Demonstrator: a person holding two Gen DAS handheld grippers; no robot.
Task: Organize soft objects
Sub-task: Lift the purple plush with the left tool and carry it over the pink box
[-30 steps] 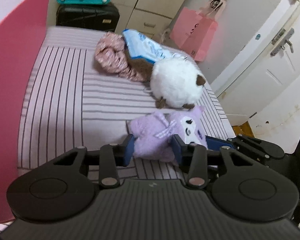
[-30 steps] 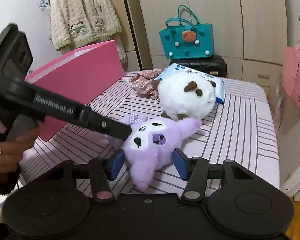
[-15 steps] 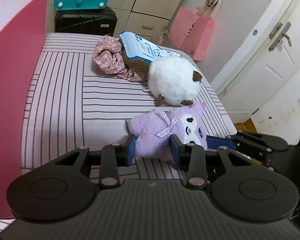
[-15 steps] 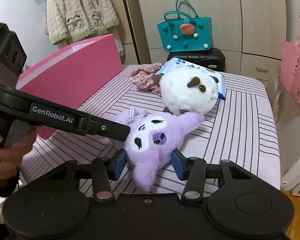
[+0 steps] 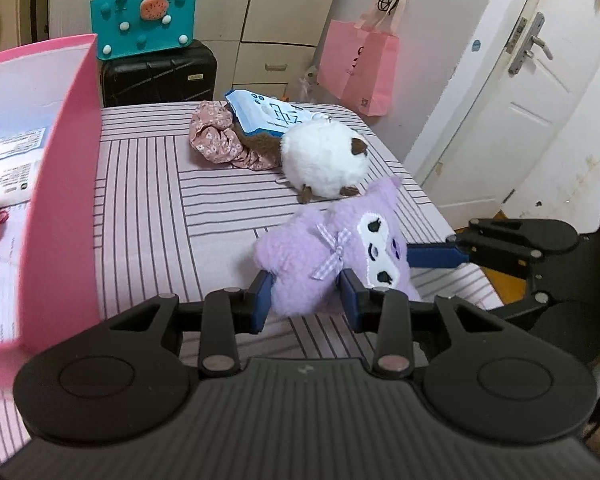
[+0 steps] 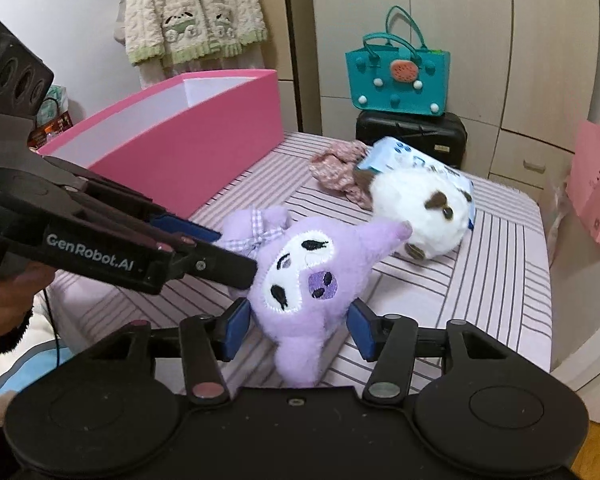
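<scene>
Upper frame: beige wardrobe (image 6: 460, 40) doors behind a black suitcase (image 5: 158, 72) bearing a teal bag (image 5: 144, 20). Right: white door (image 5: 532, 120), pink paper bag (image 5: 358, 68). Upper left: knitted cardigan (image 6: 192, 12), apparently hanging.

Left gripper (image 6: 236, 256) arm: white lettering is reading "GenRobot.AI", showing at the near left of the right wrist view.
Blue pack (image 5: 268, 114): dark characters are showing on it, far on the bed, too blurred to read.
Pink box (image 5: 66, 184) inside: printed labels and a barcode are lying at the left, too small to read.
Pink bag (image 5: 360, 66): a small dark mark is showing, unreadable.
</scene>
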